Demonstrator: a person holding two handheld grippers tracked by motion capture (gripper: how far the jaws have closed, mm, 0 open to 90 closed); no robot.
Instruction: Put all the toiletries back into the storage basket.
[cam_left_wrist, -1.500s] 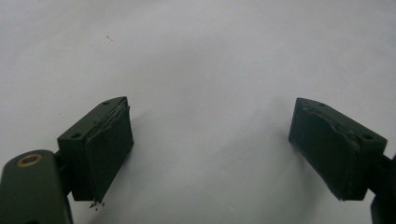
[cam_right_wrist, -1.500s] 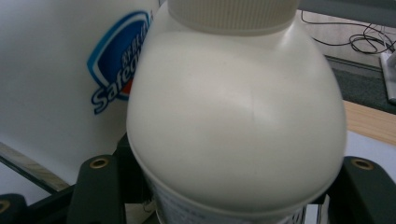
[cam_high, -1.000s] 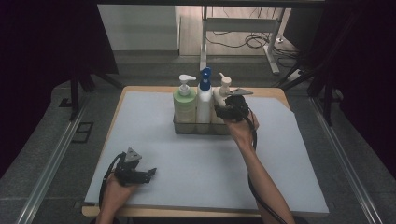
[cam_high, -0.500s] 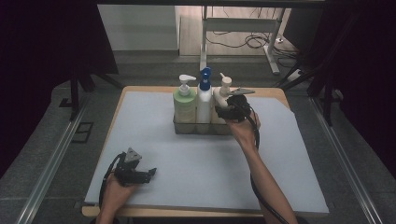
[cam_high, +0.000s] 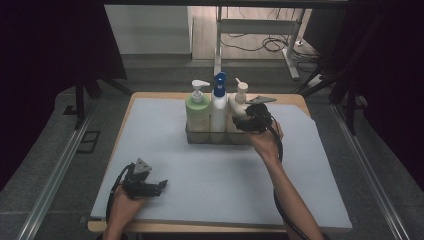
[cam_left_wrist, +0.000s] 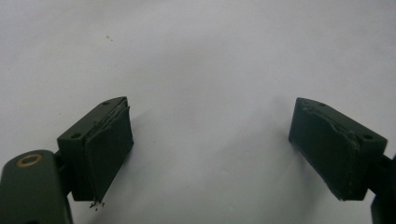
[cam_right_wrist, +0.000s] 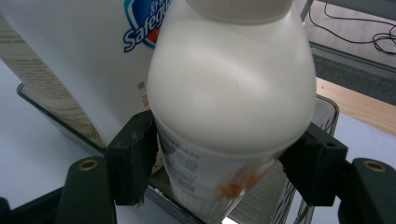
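Standing in the rack, the cream bottle sits inside the right gripper

A wooden table covered by a pale grey mat, on which a clear tray of three pump bottles stands near the far edge.

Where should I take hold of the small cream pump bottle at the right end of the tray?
Grip the small cream pump bottle low on its straight labelled body, below the bulging shoulder, coming from the tray's open right end. The right tongs already straddle it there; the tall white bottle blocks the other side.
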